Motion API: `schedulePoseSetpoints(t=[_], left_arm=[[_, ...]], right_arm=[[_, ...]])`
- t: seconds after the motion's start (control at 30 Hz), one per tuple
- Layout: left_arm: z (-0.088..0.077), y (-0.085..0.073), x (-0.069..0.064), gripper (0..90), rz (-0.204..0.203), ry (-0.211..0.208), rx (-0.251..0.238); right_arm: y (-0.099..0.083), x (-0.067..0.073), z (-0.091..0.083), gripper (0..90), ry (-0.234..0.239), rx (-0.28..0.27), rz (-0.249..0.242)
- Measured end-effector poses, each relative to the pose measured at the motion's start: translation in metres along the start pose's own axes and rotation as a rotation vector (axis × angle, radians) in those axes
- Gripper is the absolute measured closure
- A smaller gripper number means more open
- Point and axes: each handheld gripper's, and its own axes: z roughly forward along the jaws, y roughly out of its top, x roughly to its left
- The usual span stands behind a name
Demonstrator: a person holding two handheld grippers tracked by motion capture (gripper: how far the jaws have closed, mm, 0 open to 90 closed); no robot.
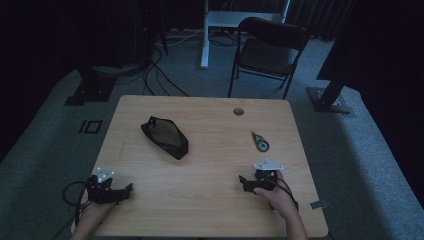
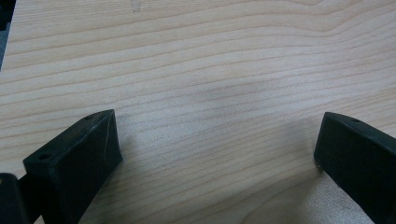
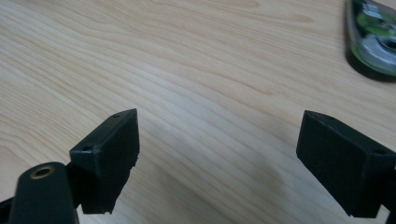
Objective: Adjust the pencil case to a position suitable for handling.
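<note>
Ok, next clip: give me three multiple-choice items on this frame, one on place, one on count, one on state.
1. Where does the black mesh pouch lie on the table?
A. left of centre
B. far right corner
C. at the near edge

2. How many loose items lie on the table?
A. one
B. two
C. four

3. How are the right tool jaws?
A. shut on the correction tape dispenser
B. shut empty
C. open

Answers: 1 A, the high view shows it there. 2 B, pouch and dispenser. 3 C, bare wood shows between the jaws.

Your high view looks forward and down from above your side onto the whole light wooden table (image 1: pixel 210 165); both gripper views skim that same tabletop (image 2: pixel 196 70) closely.
</note>
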Motion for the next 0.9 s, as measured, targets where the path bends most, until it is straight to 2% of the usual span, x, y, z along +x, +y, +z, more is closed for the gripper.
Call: schedulePoseSetpoints(t=[0.27, 0.53, 0.9], left_arm=[[0.0, 0.0, 0.0, 0.5, -0.001, 0.0, -0.001], [0.0, 0.0, 0.0, 0.5, -0.001, 0.0, -0.001], [0.0, 0.0, 0.0, 0.5, -0.002, 0.0, -0.002]], right_arm=[[0.011, 0.011, 0.008, 13.2, 0.02, -0.005, -0.029], [0.019, 0.017, 0.014, 13.1, 0.035, -0.015, -0.037], [0.036, 0.035, 0.027, 13.2, 0.084, -0.04, -0.058]])
